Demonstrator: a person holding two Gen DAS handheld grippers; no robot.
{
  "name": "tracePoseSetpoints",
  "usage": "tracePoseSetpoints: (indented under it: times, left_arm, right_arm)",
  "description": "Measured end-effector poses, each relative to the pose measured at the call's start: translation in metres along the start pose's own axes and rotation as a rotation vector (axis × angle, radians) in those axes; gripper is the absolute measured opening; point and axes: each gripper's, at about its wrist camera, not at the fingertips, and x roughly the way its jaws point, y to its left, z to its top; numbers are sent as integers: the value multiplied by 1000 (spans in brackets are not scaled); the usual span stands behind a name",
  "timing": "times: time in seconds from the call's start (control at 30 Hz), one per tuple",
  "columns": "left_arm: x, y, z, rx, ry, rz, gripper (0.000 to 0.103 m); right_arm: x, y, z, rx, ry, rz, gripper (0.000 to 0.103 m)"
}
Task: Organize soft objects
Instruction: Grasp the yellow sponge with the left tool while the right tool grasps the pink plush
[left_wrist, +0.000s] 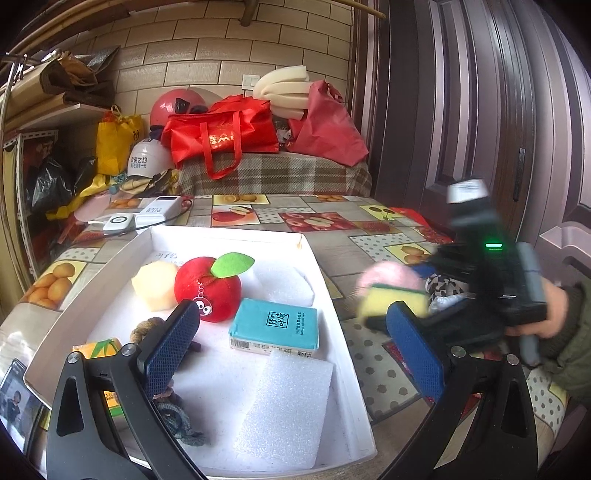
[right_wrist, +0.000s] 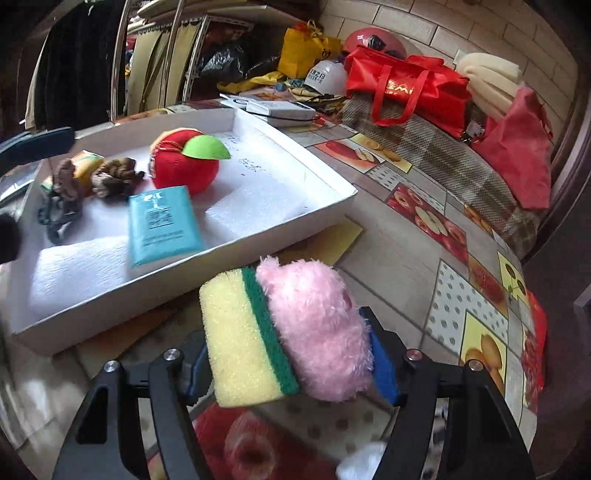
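Right hand-held gripper (right_wrist: 291, 369) clamps sponge (right_wrist: 240, 339) and pink plush (right_wrist: 317, 332).

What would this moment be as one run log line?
right gripper: shut on sponge and pink plush | left gripper: open, empty, over tray | sponge, plush: outside tray

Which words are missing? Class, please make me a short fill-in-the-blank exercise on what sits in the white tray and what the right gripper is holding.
1. The red plush apple in the white tray has a ____ felt leaf.
2. The right gripper is closed on a yellow sponge and a fluffy ____ toy.
3. The sponge's scouring layer is ____.
4. The teal tissue pack lies ____ the tray.

Missing words: green; pink; green; inside
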Motion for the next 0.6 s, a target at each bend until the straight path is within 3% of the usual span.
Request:
tracePoseSetpoints:
  times: [0.13, 0.23, 0.4, 0.5, 0.6]
  left_arm:
    - [-2, -8, 0, 30, -2, -27, 102]
    - [6, -24, 0, 33, 44, -126, 102]
    - [25, -84, -4, 161, 168, -286, 102]
    - [29, -111, -8, 221, 219, -358, 102]
    - [29, -121, -10, 254, 230, -379, 102]
  right_arm:
    - [-55, -7, -41, 85, -35, -61, 72]
    - [-79, -27, -72, 236, -8, -157, 78]
    - [-105, -43, -99, 483, -52, -38, 83]
    - [-119, -46, -110, 561, -98, -44, 84]
    - [-134, -58, -127, 653, -150, -65, 85]
